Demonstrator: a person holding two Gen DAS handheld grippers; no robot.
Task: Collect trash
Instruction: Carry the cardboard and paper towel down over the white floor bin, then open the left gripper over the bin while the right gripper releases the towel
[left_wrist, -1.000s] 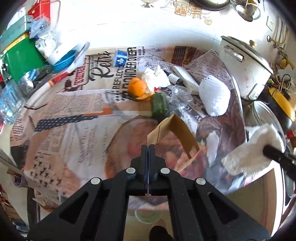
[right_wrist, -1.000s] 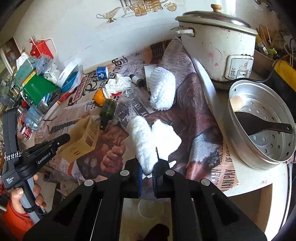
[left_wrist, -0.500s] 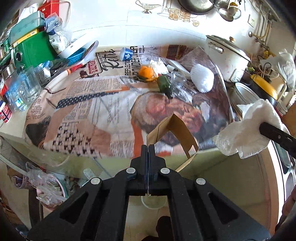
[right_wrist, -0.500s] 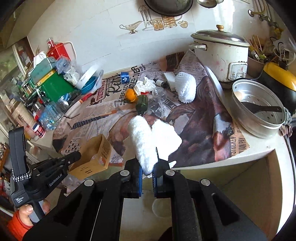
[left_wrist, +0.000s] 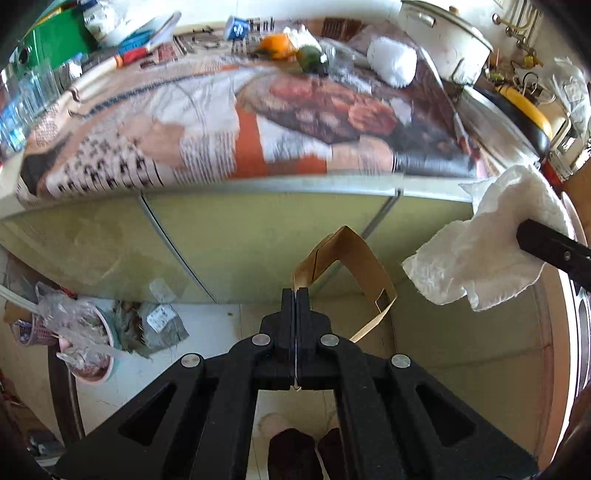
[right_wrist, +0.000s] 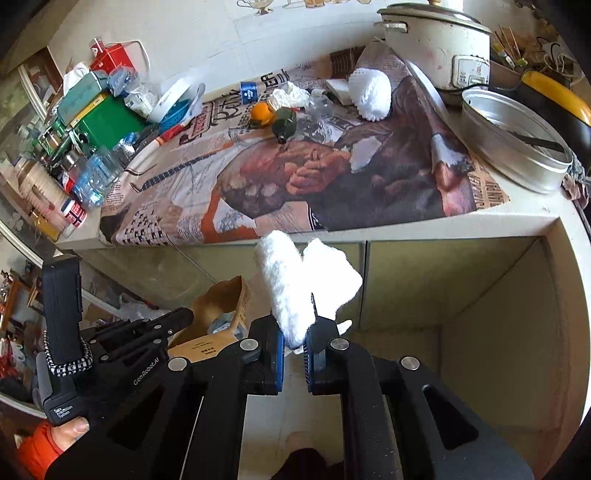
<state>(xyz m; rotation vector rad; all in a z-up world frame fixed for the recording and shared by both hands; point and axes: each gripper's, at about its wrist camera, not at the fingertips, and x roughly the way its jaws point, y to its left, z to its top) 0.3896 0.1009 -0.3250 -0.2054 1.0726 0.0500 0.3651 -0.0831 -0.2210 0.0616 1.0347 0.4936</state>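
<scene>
Daylight is falling across a worktop (right_wrist: 532, 218) that newspaper (right_wrist: 295, 184) is covering. A pale tiled wall (right_wrist: 221, 33) is rising behind it, yellow-green cabinet fronts (left_wrist: 258, 236) are showing below, and a light floor (left_wrist: 155, 362) is lying beneath.

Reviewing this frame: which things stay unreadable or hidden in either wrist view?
- Newspaper print, left wrist view: motion blur smears it.
- Cardboard box, right wrist view: the left gripper covers its lower part; contents unclear.
- Steamer tray, right wrist view: its rim hides most of the inside.
- Right gripper fingertips: buried in the paper towel.
</scene>
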